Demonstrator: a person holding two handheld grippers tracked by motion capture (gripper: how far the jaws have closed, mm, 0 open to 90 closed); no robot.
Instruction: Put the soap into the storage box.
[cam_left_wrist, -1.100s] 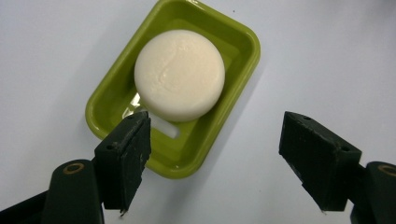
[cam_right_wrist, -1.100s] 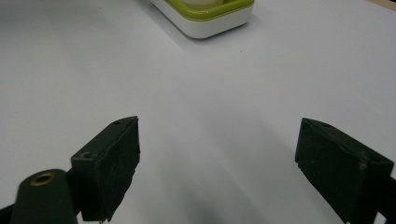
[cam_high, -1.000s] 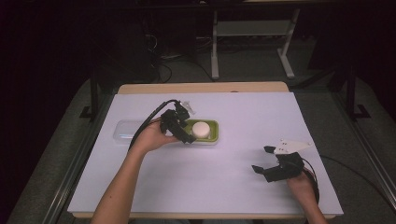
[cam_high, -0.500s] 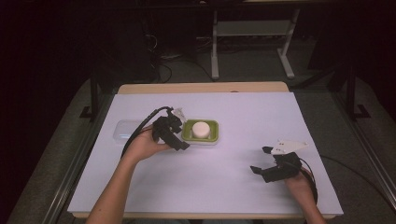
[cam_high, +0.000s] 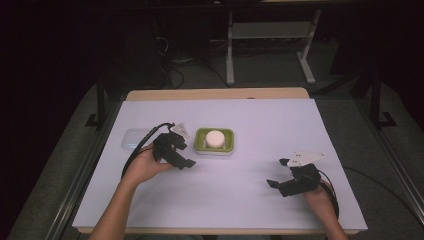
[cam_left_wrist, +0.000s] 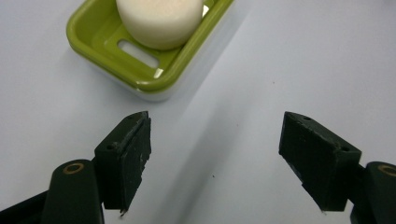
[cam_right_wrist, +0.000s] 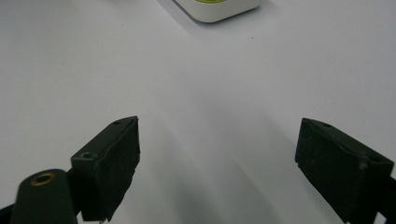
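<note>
Green rectangular plastic soap dish (cam_high: 214, 141) sits on the white-covered counter (cam_high: 240, 125), slightly left of centre. Long axis runs 9 to 3 o'clock across the counter in the high view. A round, cream-white soap bar (cam_high: 215, 137) lies in it, flat face up.

Left hand-held gripper (cam_high: 181, 157) is just beside the dish, at its 8 o'clock, held off the counter. Released: jaws stand wide apart, nothing between them. In the left gripper view the dish (cam_left_wrist: 140, 51) lies at 11 o'clock beyond the jaws, one corner toward them; the soap bar (cam_left_wrist: 161, 21) is cut off by the top edge. A slot in the dish floor is visible; a pale base shows under the green rim.

Right hand-held gripper (cam_high: 278, 175) is well apart, at the dish's 4 o'clock, near the counter's front right. Released too, jaws spread over bare counter. In the right gripper view just a pale corner of the dish (cam_right_wrist: 219, 9) shows at 12 o'clock, the rest cut off.

Clear plastic lid-like piece (cam_high: 136, 138) lies flat at 9 o'clock of the dish, partly hidden by the left gripper's cable; its detail is hard to make out.
</note>
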